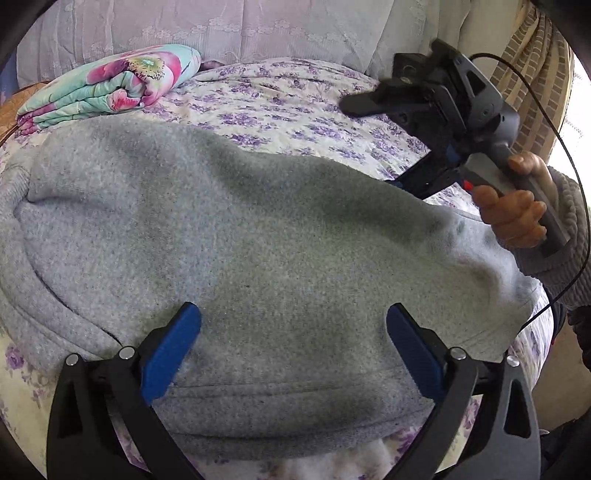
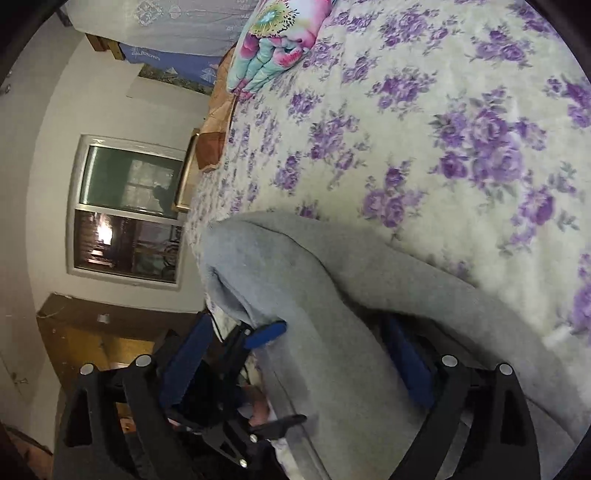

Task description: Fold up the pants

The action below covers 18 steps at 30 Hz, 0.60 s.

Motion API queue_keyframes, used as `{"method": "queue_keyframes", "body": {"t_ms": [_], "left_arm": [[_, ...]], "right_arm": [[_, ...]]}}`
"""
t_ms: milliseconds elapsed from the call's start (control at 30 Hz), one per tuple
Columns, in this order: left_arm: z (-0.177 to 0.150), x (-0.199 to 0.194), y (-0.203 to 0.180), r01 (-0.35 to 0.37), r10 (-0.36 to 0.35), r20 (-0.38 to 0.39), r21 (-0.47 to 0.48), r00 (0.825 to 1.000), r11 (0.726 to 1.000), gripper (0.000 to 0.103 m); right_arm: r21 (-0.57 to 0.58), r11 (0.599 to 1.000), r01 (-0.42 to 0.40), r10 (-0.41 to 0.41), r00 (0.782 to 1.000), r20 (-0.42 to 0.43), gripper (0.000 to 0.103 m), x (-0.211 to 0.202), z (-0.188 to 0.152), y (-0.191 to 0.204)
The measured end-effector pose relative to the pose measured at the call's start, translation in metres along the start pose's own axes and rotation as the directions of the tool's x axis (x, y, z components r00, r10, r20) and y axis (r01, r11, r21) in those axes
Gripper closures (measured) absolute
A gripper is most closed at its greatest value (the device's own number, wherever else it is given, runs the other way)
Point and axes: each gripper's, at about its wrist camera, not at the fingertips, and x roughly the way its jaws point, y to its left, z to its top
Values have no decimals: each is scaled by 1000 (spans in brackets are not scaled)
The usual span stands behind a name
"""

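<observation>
The grey fleece pants (image 1: 229, 229) lie folded in a broad pad on the floral bedspread (image 1: 295, 107). My left gripper (image 1: 293, 325) is open, its blue pads (image 1: 173, 347) spread wide just above the near hem. My right gripper (image 1: 369, 122) shows at the upper right of the left wrist view, open, held by a hand above the pants' right end. In the right wrist view the right gripper (image 2: 295, 354) is open with grey pants (image 2: 317, 295) cloth lying between its blue pads (image 2: 410, 362); the left gripper (image 2: 266, 376) shows below it.
A folded flowery quilt (image 1: 110, 85) lies at the far left of the bed, also in the right wrist view (image 2: 273, 40). A pale lace curtain (image 1: 221, 29) hangs behind the bed. A window (image 2: 129, 206) and wall are to the left. A black cable (image 1: 569, 206) trails from the right gripper.
</observation>
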Motion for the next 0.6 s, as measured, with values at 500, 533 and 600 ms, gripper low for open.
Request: {"method": "queue_keyframes", "body": {"t_ms": [500,533,600], "left_arm": [[-3,-1,0,12,-12,7,-7,1000,1000,5],[-4,-1,0,13,-13,7,-7,1000,1000,5],[-4,-1,0,13,-13,8,-7,1000,1000,5]], "right_arm": [[77,995,59,-74,978,196,76,-20,33,-43],[66,995,76,-87,978,189,83,-21,31,-45],[23,989,147,-149,970,194,83,-28,24,-38]]}}
